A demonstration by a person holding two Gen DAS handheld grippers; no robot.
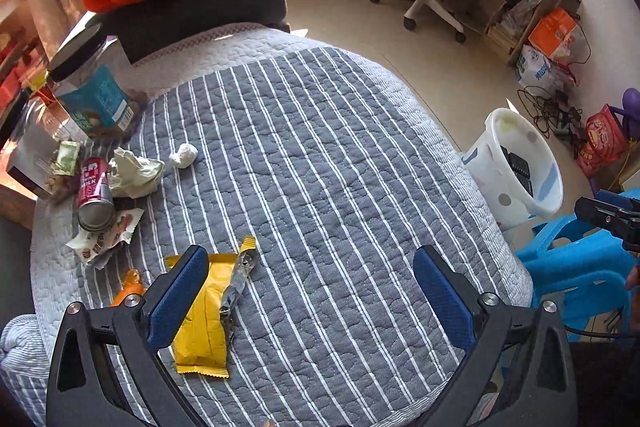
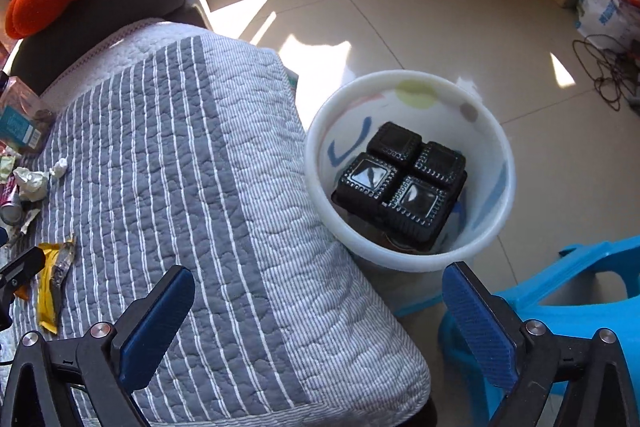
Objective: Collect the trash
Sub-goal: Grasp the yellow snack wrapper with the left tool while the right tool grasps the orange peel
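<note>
Left tongs: spreading wide, empty, one finger overlapping the yellow wrapper.
Right tongs: gaping, pinching nothing, hanging over quilt edge.
Bin: sitting beside the quilt, black tray hiding its bottom.
Far litter: can and tissues crowding together.

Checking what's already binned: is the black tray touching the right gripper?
Apart. The right wrist view shows the black tray down inside the bin, the open right gripper above, nothing between its jaws.
</note>
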